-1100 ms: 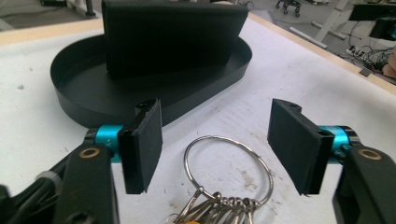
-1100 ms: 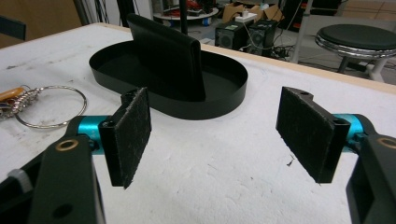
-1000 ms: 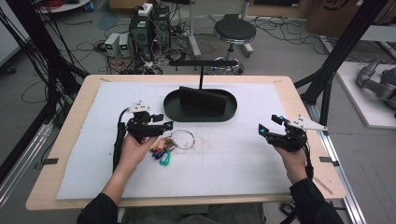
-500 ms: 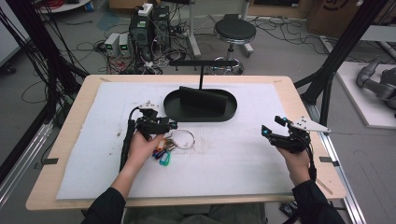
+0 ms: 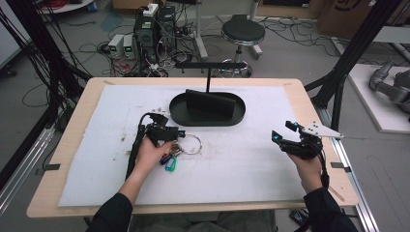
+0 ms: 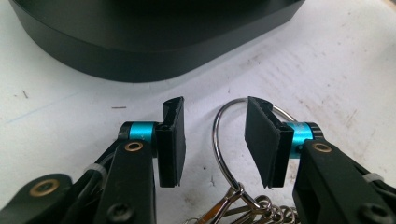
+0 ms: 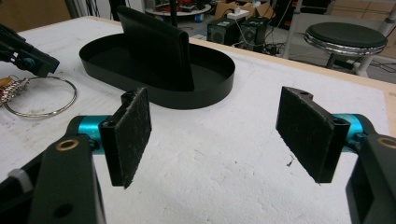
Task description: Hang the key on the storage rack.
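Black left tongs (image 6: 215, 140), spread, straddle the key ring (image 6: 224, 140); right tongs (image 7: 219, 135) hover released.

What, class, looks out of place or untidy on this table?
Little stands out. The white mat carries small dark specks and scuffs near the key ring. The black tray sits level, and nothing has spilled.

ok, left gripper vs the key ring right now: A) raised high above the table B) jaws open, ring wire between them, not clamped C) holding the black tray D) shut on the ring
B: in the left gripper view the left gripper has its jaws apart, and the key ring curves up through the gap, lying on the white mat with no pad closed on it.
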The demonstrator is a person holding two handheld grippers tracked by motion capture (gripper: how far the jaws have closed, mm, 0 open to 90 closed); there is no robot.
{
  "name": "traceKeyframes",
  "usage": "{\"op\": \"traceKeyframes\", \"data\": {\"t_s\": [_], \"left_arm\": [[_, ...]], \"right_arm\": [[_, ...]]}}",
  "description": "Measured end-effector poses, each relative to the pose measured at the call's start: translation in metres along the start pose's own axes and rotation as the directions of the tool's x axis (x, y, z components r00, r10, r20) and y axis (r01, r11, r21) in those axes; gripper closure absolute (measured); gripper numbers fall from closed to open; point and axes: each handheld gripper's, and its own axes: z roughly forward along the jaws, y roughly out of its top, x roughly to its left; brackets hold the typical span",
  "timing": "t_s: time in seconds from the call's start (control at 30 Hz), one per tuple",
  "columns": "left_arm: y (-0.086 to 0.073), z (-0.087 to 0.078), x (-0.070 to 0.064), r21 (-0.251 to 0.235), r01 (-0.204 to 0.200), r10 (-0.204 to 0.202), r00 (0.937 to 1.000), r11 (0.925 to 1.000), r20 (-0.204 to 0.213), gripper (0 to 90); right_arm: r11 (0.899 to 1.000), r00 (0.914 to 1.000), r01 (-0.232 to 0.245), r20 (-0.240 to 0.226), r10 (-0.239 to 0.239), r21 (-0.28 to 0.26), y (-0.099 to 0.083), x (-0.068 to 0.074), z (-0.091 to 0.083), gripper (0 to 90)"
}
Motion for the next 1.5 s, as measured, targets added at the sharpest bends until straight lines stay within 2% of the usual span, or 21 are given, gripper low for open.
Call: {"op": "traceKeyframes", "data": {"t_s": [0.13, 0.37, 0.47, 0.6, 0.73, 0.8, 0.87, 1.07, 1.27, 1.37, 1.5], "left_arm": [[-0.002, 0.004, 0.0, 0.045, 0.001, -0.001, 0.9999, 0.999, -0.01, 60.0], [-0.004, 0.008, -0.004, 0.068, -0.022, 0.022, 0.9998, 0.9974, 0.004, 72.0], [-0.005, 0.006, -0.005, 0.048, -0.03, 0.029, 0.9995, 0.9984, 0.006, 79.2], [-0.004, -0.001, -0.006, 0.01, -0.024, 0.024, 0.9991, 0.9997, 0.036, 82.2], [-0.003, -0.009, -0.008, -0.031, -0.046, 0.047, 0.9978, 0.9985, 0.046, 84.5], [-0.003, -0.013, -0.009, -0.068, -0.058, 0.062, 0.9962, 0.996, 0.061, 84.8], [-0.003, -0.018, -0.01, -0.101, -0.069, 0.076, 0.9948, 0.9925, 0.068, 85.1], [-0.004, -0.033, -0.016, -0.191, -0.142, 0.158, 0.9845, 0.9713, 0.075, 85.9], [-0.005, -0.042, -0.023, -0.224, -0.197, 0.22, 0.9721, 0.9545, 0.082, 86.1], [-0.005, -0.047, -0.025, -0.252, -0.209, 0.236, 0.9684, 0.9448, 0.081, 86.1], [-0.005, -0.052, -0.024, -0.276, -0.216, 0.246, 0.9661, 0.9367, 0.079, 86.1]], "right_arm": [[1.0, 1.0, 0.0, -0.001, 0.0, -0.003, 0.0, 0.0, 0.0, 27.0], [1.0, 1.0, 0.004, -0.003, -0.004, -0.003, 0.0, 0.001, 0.0, 27.0], [1.0, 1.0, 0.005, -0.003, -0.005, -0.003, 0.0, 0.001, 0.0, 27.0], [1.0, 1.0, 0.005, -0.005, -0.005, -0.005, 0.001, 0.001, 0.002, 27.0], [1.0, 1.0, 0.006, -0.007, -0.006, -0.006, 0.002, 0.002, 0.004, 27.0], [1.0, 0.9999, 0.009, -0.009, -0.009, -0.007, 0.002, 0.003, 0.005, 27.1], [1.0, 0.9999, 0.01, -0.013, -0.01, -0.008, 0.003, 0.003, 0.006, 27.1], [1.0, 0.9997, 0.014, -0.02, -0.015, -0.008, 0.004, 0.005, 0.009, 27.3], [1.0, 0.9995, 0.022, -0.024, -0.022, -0.01, 0.004, 0.006, 0.011, 27.4], [1.0, 0.9994, 0.023, -0.025, -0.023, -0.01, 0.004, 0.006, 0.012, 27.4], [1.0, 0.9995, 0.019, -0.027, -0.019, -0.009, 0.004, 0.006, 0.012, 27.4]]}}
